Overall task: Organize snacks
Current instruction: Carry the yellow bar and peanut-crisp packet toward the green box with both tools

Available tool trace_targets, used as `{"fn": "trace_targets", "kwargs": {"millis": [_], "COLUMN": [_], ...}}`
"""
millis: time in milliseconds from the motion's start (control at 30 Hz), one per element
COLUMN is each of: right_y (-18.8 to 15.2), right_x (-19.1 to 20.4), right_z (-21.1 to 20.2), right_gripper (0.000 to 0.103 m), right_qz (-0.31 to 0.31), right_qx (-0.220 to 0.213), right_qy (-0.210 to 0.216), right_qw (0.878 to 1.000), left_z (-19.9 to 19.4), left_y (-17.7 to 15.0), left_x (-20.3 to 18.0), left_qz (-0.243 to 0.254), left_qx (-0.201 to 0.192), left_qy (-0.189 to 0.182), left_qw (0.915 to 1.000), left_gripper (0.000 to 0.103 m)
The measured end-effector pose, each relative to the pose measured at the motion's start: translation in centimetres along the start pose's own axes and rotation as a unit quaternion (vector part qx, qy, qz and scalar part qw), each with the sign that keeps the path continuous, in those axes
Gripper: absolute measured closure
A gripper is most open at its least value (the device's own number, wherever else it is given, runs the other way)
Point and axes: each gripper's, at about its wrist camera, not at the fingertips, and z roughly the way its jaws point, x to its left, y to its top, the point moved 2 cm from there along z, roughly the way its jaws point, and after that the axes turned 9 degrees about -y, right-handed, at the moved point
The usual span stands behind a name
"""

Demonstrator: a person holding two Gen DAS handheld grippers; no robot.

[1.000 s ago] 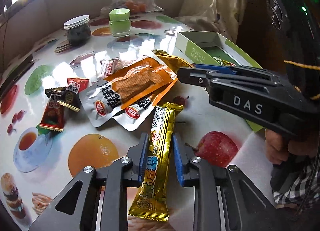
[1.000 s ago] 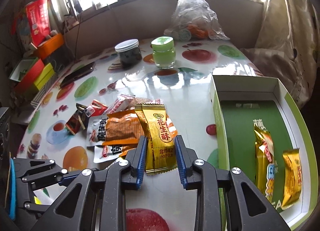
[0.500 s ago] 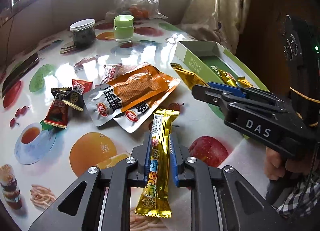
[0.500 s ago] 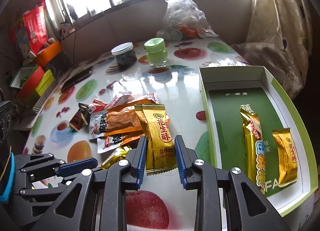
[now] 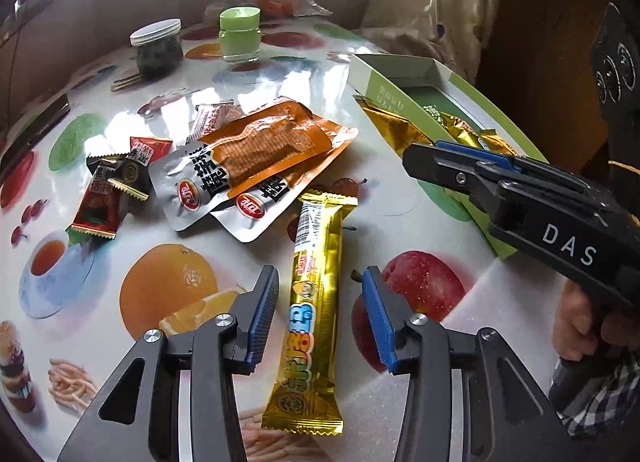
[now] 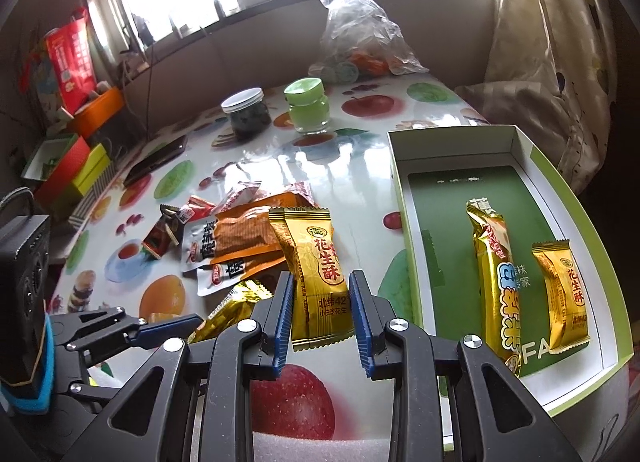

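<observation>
A long gold snack bar [image 5: 316,302] lies on the fruit-print table between the blue pads of my left gripper [image 5: 320,290]. Its jaws are opening and the pads do not touch the bar. My right gripper [image 6: 320,302] is shut on a gold peanut packet [image 6: 316,258], held above the table left of the green box [image 6: 560,189]. That box holds another long gold bar [image 6: 496,274] and a small gold packet [image 6: 564,290]. The right gripper [image 5: 460,165] also shows at the right of the left wrist view. The left gripper [image 6: 160,326] sits at lower left in the right wrist view.
A pile of orange-and-silver packets [image 5: 256,157] and small red and black candies [image 5: 116,181] lies mid-table. At the back stand a dark jar [image 6: 246,115], a green jar [image 6: 308,109] and a plastic bag [image 6: 360,37]. A phone [image 6: 156,159] and coloured boxes [image 6: 72,165] are at left.
The left jaws pinched the long gold bar half a second ago and have since spread apart, leaving it on the table. The right gripper shifted slightly towards the box with its packet.
</observation>
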Motion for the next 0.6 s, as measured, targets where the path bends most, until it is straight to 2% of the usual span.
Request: {"fn": "trace_targets", "kwargs": {"millis": [67,100,133,367,600], "right_y": [-0.1,-0.1,-0.1,-0.2,-0.4], "right_x": [-0.1,-0.2,-0.3,-0.6,-1.0], "right_z": [-0.1,-0.1,-0.2,-0.4,-1.1], "right_gripper": [0.076,0.076,0.076,0.076,0.076], "right_qz": [0.002,0.003,0.003,0.007,0.009], "right_qx": [-0.001,-0.001,-0.002,-0.003,-0.007], "right_qy": [0.0,0.0,0.0,0.0,0.001], "right_qw": [1.0,1.0,1.0,1.0,1.0], "left_z": [0.0,0.1,0.1,0.1,-1.1], "left_y": [0.1,0.1,0.1,0.2,0.5], "left_x": [0.0,0.0,0.0,0.0,-0.3], "left_qz": [0.001,0.003,0.004,0.0,-0.005], "left_qx": [-0.001,0.001,0.002,0.002,-0.015], "left_qy": [0.007,0.01,0.011,0.012,0.011], "left_qw": [1.0,0.9999,0.9999,0.9999,0.9998], "left_gripper": [0.062,0.074,0.078,0.079,0.079]}}
